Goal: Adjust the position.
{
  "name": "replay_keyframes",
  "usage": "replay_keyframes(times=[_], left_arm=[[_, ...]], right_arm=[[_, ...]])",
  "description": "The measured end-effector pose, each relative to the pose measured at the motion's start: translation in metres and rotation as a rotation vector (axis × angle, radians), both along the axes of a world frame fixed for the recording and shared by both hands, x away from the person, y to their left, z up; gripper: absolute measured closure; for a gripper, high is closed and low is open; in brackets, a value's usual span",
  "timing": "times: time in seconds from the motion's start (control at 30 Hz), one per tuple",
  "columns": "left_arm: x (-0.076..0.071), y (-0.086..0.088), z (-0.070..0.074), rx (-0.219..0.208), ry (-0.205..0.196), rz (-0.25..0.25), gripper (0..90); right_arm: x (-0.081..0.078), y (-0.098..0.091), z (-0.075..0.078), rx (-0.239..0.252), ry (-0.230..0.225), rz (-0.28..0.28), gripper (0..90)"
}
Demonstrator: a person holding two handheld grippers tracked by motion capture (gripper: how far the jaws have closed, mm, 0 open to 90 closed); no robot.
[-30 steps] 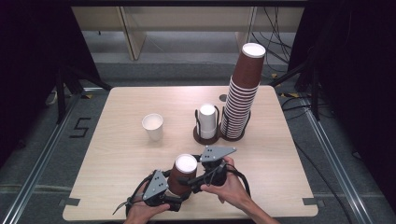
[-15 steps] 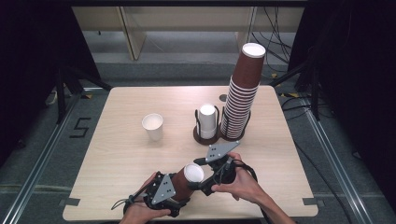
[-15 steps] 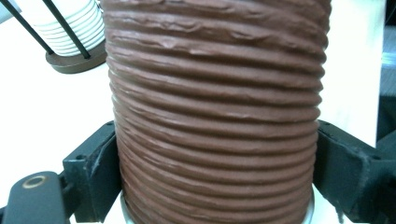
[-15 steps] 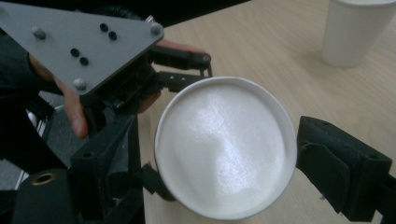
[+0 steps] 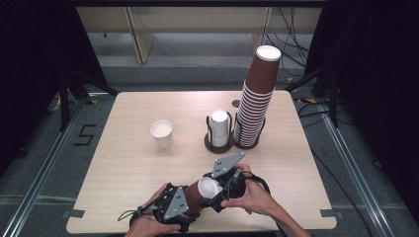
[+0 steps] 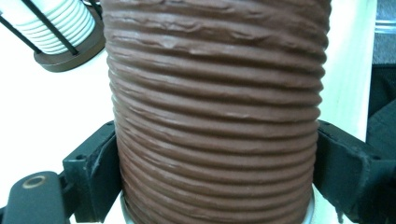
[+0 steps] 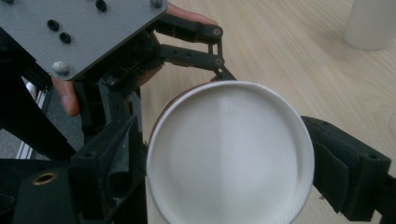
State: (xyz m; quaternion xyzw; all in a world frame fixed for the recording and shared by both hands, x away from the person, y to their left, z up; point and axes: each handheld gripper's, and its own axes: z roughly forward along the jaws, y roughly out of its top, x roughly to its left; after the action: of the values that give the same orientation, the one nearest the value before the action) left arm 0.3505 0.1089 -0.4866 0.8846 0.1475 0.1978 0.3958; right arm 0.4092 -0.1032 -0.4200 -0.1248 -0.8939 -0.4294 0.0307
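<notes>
Near the table's (image 5: 123,163) front edge, our left gripper (image 5: 190,202) clamps the brown cup stack (image 6: 215,116), now tipped sideways; our right gripper (image 5: 222,190) seemingly grips its top cup (image 7: 229,154), separating it.

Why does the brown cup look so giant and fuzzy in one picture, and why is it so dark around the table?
In the left gripper view the brown cup sits right against the lens, so it looms huge and soft. In the right gripper view its white bottom is slightly blurred too. In the high view light falls on the table; the surroundings stay black.
</notes>
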Motion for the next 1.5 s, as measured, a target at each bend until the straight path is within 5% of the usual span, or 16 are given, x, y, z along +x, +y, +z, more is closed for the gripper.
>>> replay_keyframes(times=[0.23,0.37,0.43,0.5,0.53,0.63,0.7,0.87,1.33,1.5], left_arm=[[-0.001,-0.002,-0.001,0.020,-0.001,-0.021,11.9],[0.000,-0.001,-0.001,-0.005,-0.008,-0.016,8.8],[0.001,0.001,-0.002,-0.092,-0.017,0.005,7.0],[0.001,0.002,-0.002,-0.101,-0.020,0.008,5.2],[0.002,0.004,-0.003,-0.175,-0.013,0.019,4.8],[0.004,0.007,-0.004,-0.280,0.000,0.039,3.2],[0.004,0.009,-0.004,-0.300,0.002,0.046,3.1],[0.007,0.011,-0.006,-0.452,0.029,0.079,2.6],[0.008,0.008,-0.010,-0.518,0.000,0.090,1.1],[0.009,0.010,-0.009,-0.494,-0.009,0.077,3.0]], right_arm=[[0.000,0.003,-0.002,-0.020,0.002,0.018,22.3],[0.002,0.000,-0.001,-0.008,0.016,0.016,23.7],[0.003,-0.003,0.000,0.003,0.020,0.012,24.1],[0.003,-0.004,0.000,0.017,0.024,0.001,24.2],[0.006,-0.008,0.001,0.042,0.042,-0.009,24.3],[0.010,-0.015,0.003,0.097,0.067,-0.031,24.4],[0.011,-0.018,0.004,0.116,0.072,-0.040,24.4],[0.015,-0.030,0.010,0.185,0.086,-0.074,24.6],[0.019,-0.035,0.004,0.250,0.154,-0.095,24.6],[0.020,-0.036,0.002,0.248,0.172,-0.095,24.4]])
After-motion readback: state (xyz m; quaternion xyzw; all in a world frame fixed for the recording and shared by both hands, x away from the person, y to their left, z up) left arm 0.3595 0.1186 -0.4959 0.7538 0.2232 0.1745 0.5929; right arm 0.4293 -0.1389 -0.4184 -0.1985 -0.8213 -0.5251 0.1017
